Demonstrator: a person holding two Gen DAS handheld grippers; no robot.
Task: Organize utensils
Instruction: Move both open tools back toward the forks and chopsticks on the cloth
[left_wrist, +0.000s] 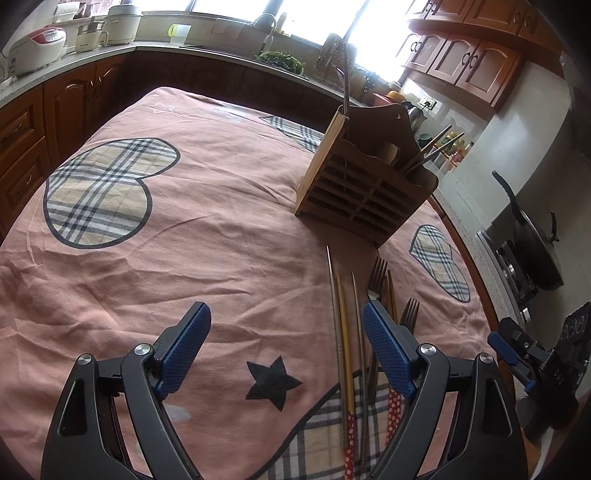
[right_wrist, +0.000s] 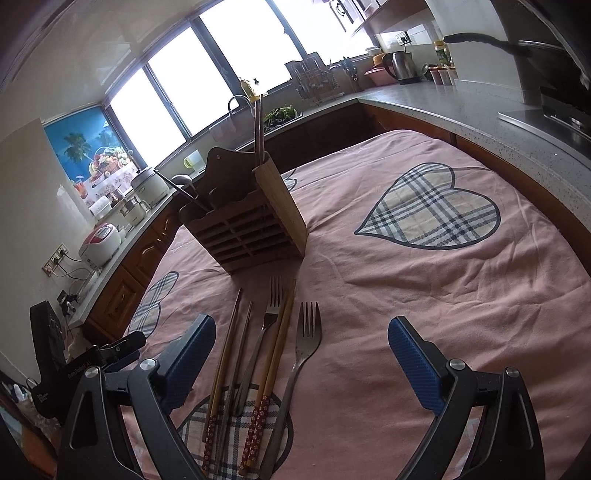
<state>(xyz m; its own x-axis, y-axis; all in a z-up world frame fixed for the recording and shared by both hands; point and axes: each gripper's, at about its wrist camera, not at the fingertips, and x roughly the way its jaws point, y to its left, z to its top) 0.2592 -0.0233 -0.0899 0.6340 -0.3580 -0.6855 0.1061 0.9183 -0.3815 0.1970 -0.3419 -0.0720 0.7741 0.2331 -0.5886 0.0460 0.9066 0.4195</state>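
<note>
A wooden slatted utensil holder (left_wrist: 365, 184) (right_wrist: 251, 225) stands upright on the pink cloth, with chopsticks and a ladle sticking out of it. In front of it lie several chopsticks (left_wrist: 345, 350) (right_wrist: 225, 365) and two forks (left_wrist: 376, 280) (right_wrist: 304, 343) side by side on the cloth. My left gripper (left_wrist: 284, 325) is open and empty, hovering just left of the utensils. My right gripper (right_wrist: 301, 339) is open and empty, hovering over them; it also shows at the right edge of the left wrist view (left_wrist: 517, 354).
The table is covered by a pink cloth (left_wrist: 184, 240) with plaid hearts. Kitchen counters with rice cookers (left_wrist: 37, 51), a sink, a kettle (right_wrist: 400, 66) and a stove with a pan (left_wrist: 535, 243) surround the table.
</note>
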